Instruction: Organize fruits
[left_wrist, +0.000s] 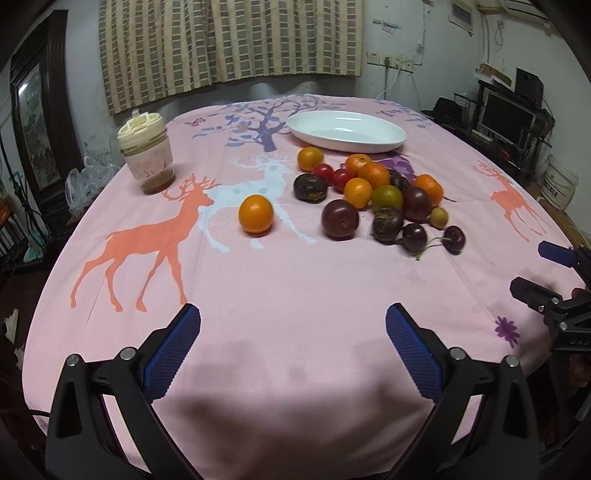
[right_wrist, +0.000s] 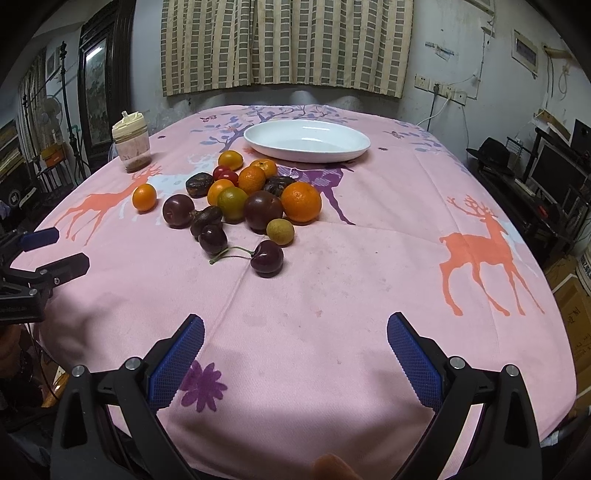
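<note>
A heap of fruit (left_wrist: 373, 192) lies mid-table: several oranges, dark plums, red cherry tomatoes, a green citrus, a small yellow fruit and two cherries (right_wrist: 266, 257). One orange (left_wrist: 255, 214) sits apart to the left. The heap also shows in the right wrist view (right_wrist: 255, 195). An empty white oval plate (left_wrist: 391, 127) (right_wrist: 358, 142) stands behind the heap. My left gripper (left_wrist: 293, 321) is open and empty over the near cloth. My right gripper (right_wrist: 295, 328) is open and empty, near the front edge.
A lidded jar (left_wrist: 146, 153) (right_wrist: 132, 144) stands at the far left of the pink deer-print tablecloth (left_wrist: 295, 280). Each gripper shows in the other's view, the right (left_wrist: 546, 273), the left (right_wrist: 55, 254). Shelves with a monitor (left_wrist: 508, 116) stand right of the table.
</note>
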